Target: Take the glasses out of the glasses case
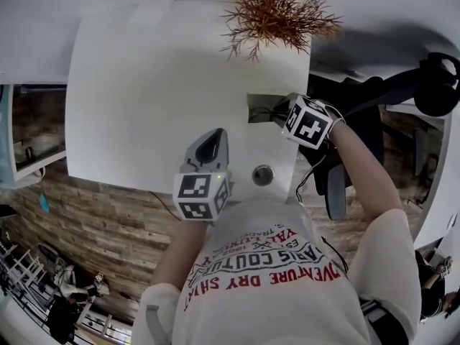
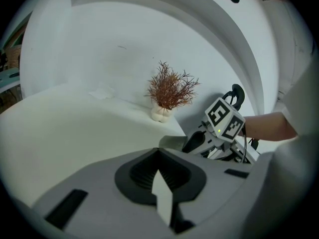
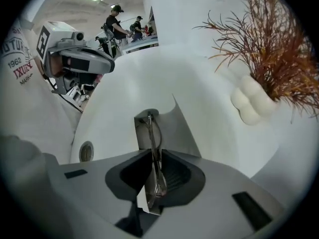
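My left gripper (image 1: 213, 138) hangs over the near part of the white worktop (image 1: 144, 85), its jaws clenched with nothing between them. Just right of it a round metal grommet (image 1: 263, 175) sits in the worktop near the near edge. At the far edge stands a reddish dried plant (image 1: 277, 9) in a pale pot. The grey glasses case (image 3: 187, 133) lies open at the worktop's right edge. My right gripper (image 3: 153, 176) points steeply down at it, jaws grasping the glasses (image 3: 155, 158) edge-on. Their far end reaches to the case, and I cannot tell whether it is clear of it.
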A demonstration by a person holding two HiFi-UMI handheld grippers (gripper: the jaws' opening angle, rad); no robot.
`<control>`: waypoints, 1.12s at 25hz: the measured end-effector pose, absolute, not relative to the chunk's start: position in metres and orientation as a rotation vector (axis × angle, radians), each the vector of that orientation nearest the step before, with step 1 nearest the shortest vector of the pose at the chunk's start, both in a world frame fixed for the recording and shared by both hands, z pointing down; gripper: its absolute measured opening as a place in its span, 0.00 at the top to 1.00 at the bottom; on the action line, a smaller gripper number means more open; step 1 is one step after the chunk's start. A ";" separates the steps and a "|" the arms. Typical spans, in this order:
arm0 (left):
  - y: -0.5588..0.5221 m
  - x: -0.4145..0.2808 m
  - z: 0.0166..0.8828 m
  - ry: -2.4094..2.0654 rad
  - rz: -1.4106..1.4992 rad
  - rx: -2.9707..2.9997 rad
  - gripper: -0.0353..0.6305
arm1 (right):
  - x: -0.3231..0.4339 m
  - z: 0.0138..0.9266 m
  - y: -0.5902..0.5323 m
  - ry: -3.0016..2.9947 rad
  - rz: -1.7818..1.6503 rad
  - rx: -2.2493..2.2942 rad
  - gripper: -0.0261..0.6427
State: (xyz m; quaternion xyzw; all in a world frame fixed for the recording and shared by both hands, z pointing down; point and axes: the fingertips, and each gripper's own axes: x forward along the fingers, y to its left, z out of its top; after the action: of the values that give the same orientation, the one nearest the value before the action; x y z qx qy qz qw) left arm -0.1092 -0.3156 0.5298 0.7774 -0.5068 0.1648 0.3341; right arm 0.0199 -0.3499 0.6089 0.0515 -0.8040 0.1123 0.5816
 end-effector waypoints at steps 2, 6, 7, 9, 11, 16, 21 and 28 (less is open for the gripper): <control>-0.315 -0.109 0.531 -1.321 0.433 2.023 0.94 | 0.020 0.611 -0.349 -1.871 0.269 0.087 0.87; -0.314 -0.112 0.531 -1.328 0.432 2.018 0.94 | 0.020 0.610 -0.349 -1.860 0.252 0.038 0.91; -0.315 -0.114 0.530 -1.336 0.426 2.014 0.94 | 0.020 0.609 -0.349 -1.860 0.247 0.033 0.92; -0.316 -0.121 0.528 -1.360 0.410 2.001 0.94 | 0.020 0.609 -0.350 -1.864 0.245 0.027 0.92; -0.318 -0.127 0.527 -1.381 0.398 1.990 0.94 | 0.019 0.609 -0.351 -1.870 0.233 0.023 0.92; -0.319 -0.135 0.520 -1.411 0.388 1.989 0.94 | 0.020 0.598 -0.356 -1.882 0.167 0.050 0.92; -0.318 -0.131 0.508 -1.434 0.399 2.043 0.94 | 0.018 0.581 -0.369 -1.937 0.207 0.188 0.92; -0.318 -0.117 0.486 -1.418 0.379 2.124 0.94 | 0.014 0.534 -0.367 -2.034 0.232 0.380 0.92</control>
State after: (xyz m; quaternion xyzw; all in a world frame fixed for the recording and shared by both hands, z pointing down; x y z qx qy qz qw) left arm -0.1170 -0.3181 0.4859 0.7908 -0.5278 0.1411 0.2760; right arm 0.0144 -0.3674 0.5342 0.1574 -0.8430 0.0960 0.5054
